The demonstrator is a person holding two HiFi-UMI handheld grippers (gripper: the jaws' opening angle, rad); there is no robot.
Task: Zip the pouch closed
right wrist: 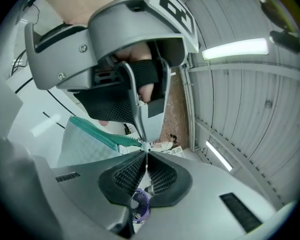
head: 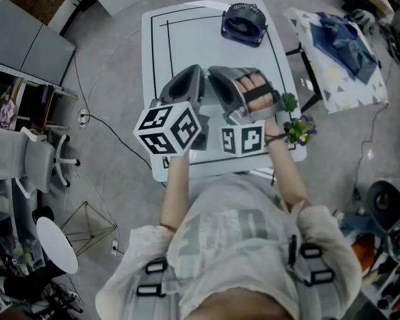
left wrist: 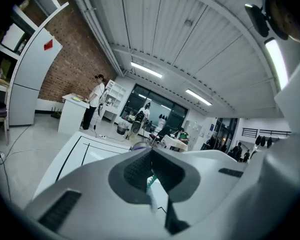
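Observation:
The pouch (right wrist: pixel 85 144) is pale mesh with a teal zipper band (right wrist: pixel 97 133); it hangs between both grippers in the right gripper view. My left gripper (right wrist: pixel 139 129) comes down from above, shut on the pouch at the zipper's end. My right gripper (right wrist: pixel 146 156) is shut on a small metal piece at that same end. In the left gripper view the left gripper (left wrist: pixel 151 169) is shut on a teal and white strip of the pouch (left wrist: pixel 154 191). In the head view the left gripper (head: pixel 195 72) and right gripper (head: pixel 215 73) meet tip to tip over the white table (head: pixel 187 39), hiding the pouch.
A purple desk fan (head: pixel 243 22) stands at the table's far right. A small potted plant (head: pixel 297 129) sits at its near right corner. A second table with a blue cloth (head: pixel 347 45) stands to the right, and a white chair (head: pixel 27 159) to the left.

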